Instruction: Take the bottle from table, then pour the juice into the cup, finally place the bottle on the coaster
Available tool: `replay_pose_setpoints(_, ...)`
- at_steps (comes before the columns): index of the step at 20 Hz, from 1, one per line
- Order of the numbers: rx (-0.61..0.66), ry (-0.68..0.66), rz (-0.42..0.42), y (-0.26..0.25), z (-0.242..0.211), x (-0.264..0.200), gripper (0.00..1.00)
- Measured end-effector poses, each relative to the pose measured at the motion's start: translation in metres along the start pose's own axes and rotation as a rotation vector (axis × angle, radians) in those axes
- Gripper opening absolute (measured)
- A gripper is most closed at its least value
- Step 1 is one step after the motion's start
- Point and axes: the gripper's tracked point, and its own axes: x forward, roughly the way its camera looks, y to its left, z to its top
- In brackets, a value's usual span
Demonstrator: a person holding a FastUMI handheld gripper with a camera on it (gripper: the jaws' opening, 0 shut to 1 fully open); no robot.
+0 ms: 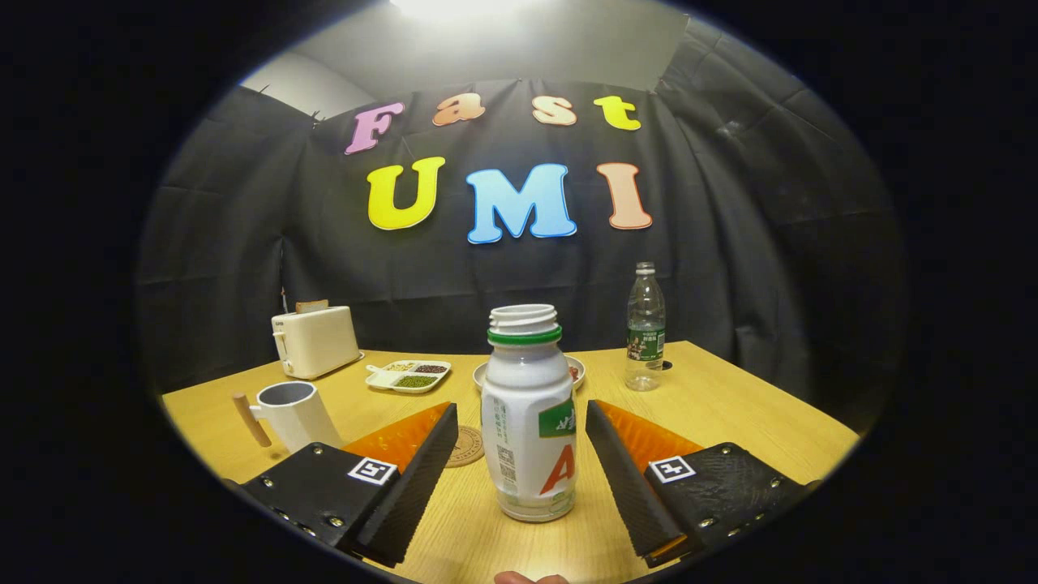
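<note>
Gripper view puts the bottle (529, 422) squarely between our two fingers, upright on the table (730, 405), its long axis vertical and its mouth uncapped. We hold the gripper (519, 454) level and low, pointing straight ahead over the near edge of the table, with the fingers spread wide apart: neither one touches the bottle, and there is a clear gap of tabletop on each side. That gap is what the next move turns on; we judge that closing straight in would catch the body at about its middle, with no need to shift sideways, though we may want to push a little further forward first.

The cup (296, 414) stands near the left edge, beyond our left finger, handle turned outward. The coaster (466, 446) lies flat just beside the bottle, partly hidden behind the left finger. So the pour goes left, and the set-down is close by.

Further back, toward the far edge, we see a toaster (316, 341), a small tray (409, 375), a plate (572, 369) behind the bottle, and a clear water bottle (645, 328).
</note>
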Motion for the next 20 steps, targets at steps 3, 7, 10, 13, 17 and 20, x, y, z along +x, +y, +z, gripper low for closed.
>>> replay_pose_setpoints(3,0.008,0.004,-0.017,0.002,-0.004,0.015,0.97)
replay_pose_setpoints(7,-0.007,0.013,-0.031,0.0,-0.01,0.028,0.97)
replay_pose_setpoints(10,-0.016,0.022,-0.054,-0.006,-0.014,0.034,0.97)
replay_pose_setpoints(13,-0.057,0.038,-0.056,-0.007,-0.014,0.037,0.75)
replay_pose_setpoints(17,-0.136,0.024,-0.049,-0.001,0.0,0.032,0.71)
replay_pose_setpoints(20,-0.209,0.008,-0.036,0.008,0.012,0.028,0.71)
